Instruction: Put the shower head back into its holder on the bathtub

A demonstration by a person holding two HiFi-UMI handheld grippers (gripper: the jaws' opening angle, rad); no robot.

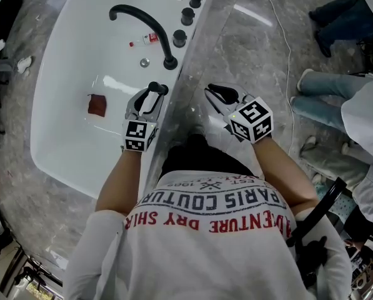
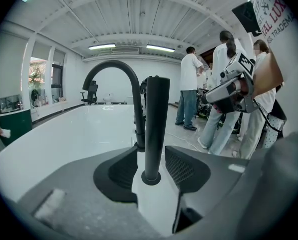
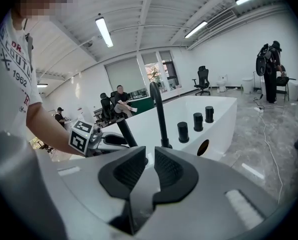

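Note:
The black shower head handle [image 1: 157, 89] stands upright in its round holder [image 2: 151, 178] on the white bathtub's rim [image 1: 174, 89]. My left gripper [image 1: 150, 97] is around it, open. In the left gripper view the handle [image 2: 156, 124] rises between the two pads with a sliver of white showing on its left side. My right gripper [image 1: 213, 92] hovers over the grey floor just right of the rim, shut but for a slit at the tips [image 3: 150, 151], holding nothing. From the right gripper view, the left gripper [image 3: 114, 140] sits at the handle [image 3: 125, 131].
A black arched faucet [image 1: 142, 20] and three black knobs [image 1: 187, 16] line the rim further along. In the tub [image 1: 67, 74] lie a red cloth [image 1: 97, 105], a small bottle [image 1: 145, 40] and the drain [image 1: 145, 62]. People stand on the floor at the right [image 1: 336, 99].

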